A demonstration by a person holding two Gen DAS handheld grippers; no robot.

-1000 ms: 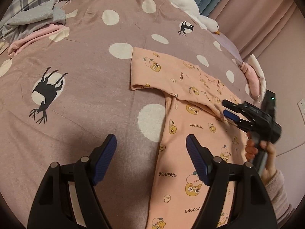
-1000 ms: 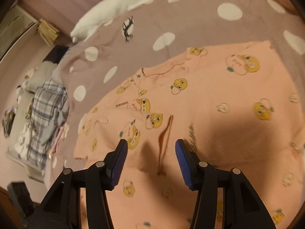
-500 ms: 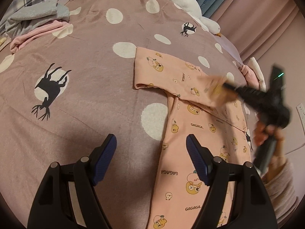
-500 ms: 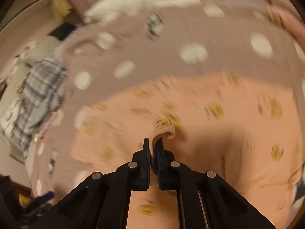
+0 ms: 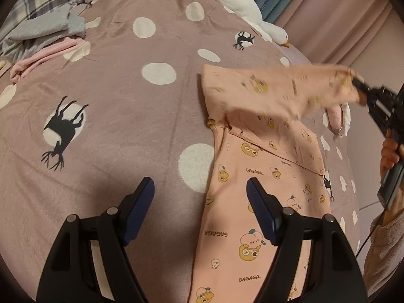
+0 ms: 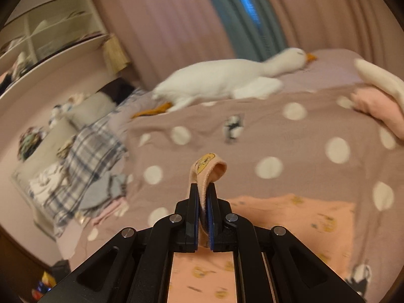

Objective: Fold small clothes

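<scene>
A small peach garment (image 5: 262, 176) printed with cartoon figures and "GAGAGA" lies on the spotted mauve bedspread (image 5: 121, 116). My right gripper (image 6: 202, 197) is shut on the end of its sleeve (image 6: 209, 166) and holds it up off the bed; in the left wrist view the sleeve (image 5: 282, 88) stretches to the right toward that gripper (image 5: 358, 83). My left gripper (image 5: 200, 197) is open and empty, low over the bedspread at the garment's left edge.
A pile of grey, pink and plaid clothes (image 5: 45, 32) lies at the far left of the bed. A white plush goose (image 6: 227, 80) lies along the far edge by the curtains. Pink and white folded items (image 5: 339, 118) sit at the right edge.
My right gripper shut on the sleeve end, then lifted it up and pulled it out to the right. My left gripper stayed open in about the same place.
</scene>
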